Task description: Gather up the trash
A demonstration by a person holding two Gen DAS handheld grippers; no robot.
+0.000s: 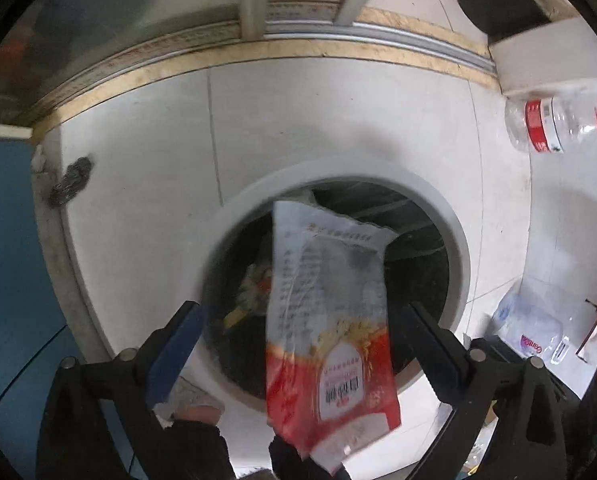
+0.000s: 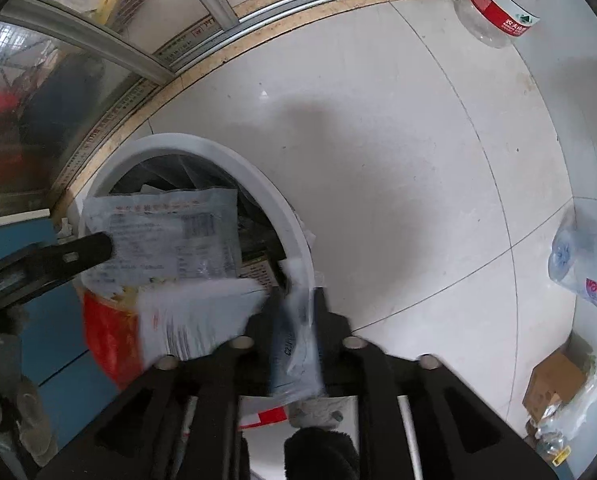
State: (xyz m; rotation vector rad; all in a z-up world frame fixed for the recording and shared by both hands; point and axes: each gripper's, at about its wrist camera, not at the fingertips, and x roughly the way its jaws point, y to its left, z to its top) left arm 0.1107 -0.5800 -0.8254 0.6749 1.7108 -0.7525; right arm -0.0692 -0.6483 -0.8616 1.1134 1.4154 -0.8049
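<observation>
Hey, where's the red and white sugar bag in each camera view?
Left wrist view: the red and white bag is low in the centre, between the open left gripper, above the bin.
Right wrist view: lower left, beside the left gripper's finger.
Shared landmark: the white bin rim.

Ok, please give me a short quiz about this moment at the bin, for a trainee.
1. True or false: the left gripper stands wide open, with the bag between its jaws.
2. What is under the bag? A) bin B) box C) bottle
3. Which gripper has a small packet between its fingers?
Key: 1 true; 2 A; 3 the right gripper.
</observation>
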